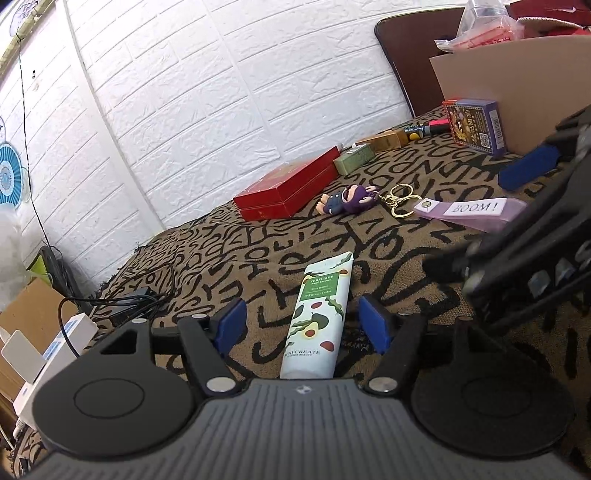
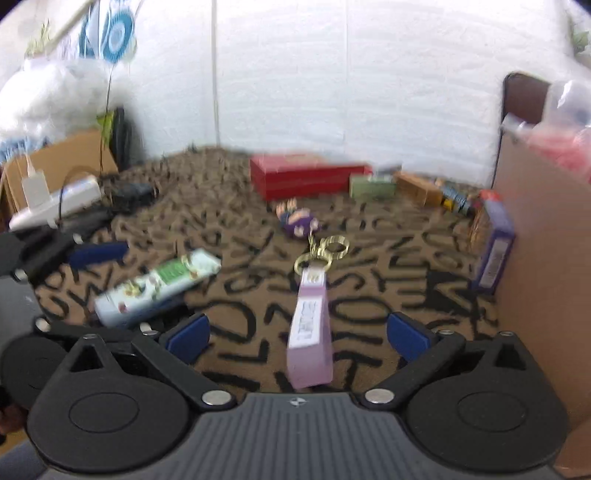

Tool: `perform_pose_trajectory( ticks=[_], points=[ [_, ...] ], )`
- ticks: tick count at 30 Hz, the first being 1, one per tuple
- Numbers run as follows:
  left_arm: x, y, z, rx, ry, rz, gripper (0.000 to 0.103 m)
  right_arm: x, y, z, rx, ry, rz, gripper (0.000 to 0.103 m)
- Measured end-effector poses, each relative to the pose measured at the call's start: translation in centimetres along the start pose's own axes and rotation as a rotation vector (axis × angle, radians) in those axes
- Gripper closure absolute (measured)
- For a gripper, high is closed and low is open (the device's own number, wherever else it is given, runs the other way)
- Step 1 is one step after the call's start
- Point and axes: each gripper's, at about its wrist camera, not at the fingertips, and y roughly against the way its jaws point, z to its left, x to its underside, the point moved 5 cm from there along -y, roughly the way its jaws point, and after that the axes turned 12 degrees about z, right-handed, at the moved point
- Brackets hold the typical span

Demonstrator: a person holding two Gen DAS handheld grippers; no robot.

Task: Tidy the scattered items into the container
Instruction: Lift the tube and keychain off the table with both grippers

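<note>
A white hand-cream tube [image 1: 319, 317] with avocado print lies on the patterned cloth between the fingers of my left gripper [image 1: 303, 325], which is open; neither pad touches it. A lilac "BOOM!" strap [image 2: 310, 325] with gold rings [image 2: 325, 251] and a purple doll keychain [image 2: 297, 219] lies between the wide-open fingers of my right gripper [image 2: 297, 338]. The cardboard box [image 2: 535, 277] stands at the right. Scattered behind are a red box [image 1: 288, 188], a green box [image 1: 352, 157], a gold box [image 1: 384, 140], a marker [image 1: 428, 129] and a purple card box [image 1: 474, 125].
A white power strip [image 2: 55, 203] with a charger and black cables [image 1: 140, 302] sits at the cloth's left edge. A dark chair back [image 1: 406, 48] and a plastic bag [image 1: 484, 26] rise behind the cardboard box. White brick-pattern wall behind.
</note>
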Motion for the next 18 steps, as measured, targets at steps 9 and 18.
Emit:
perform_pose_trajectory(
  ticks=[9,18],
  points=[
    [0.08,0.01,-0.17,-0.003,-0.009,0.004,0.035,0.31,-0.07,0.17,0.015,-0.016,0.022,0.0],
    [-0.26,0.05,0.01,0.063,0.019,0.032,0.056,0.18,0.43,0.01,0.002,-0.035,0.016,0.045]
  ],
)
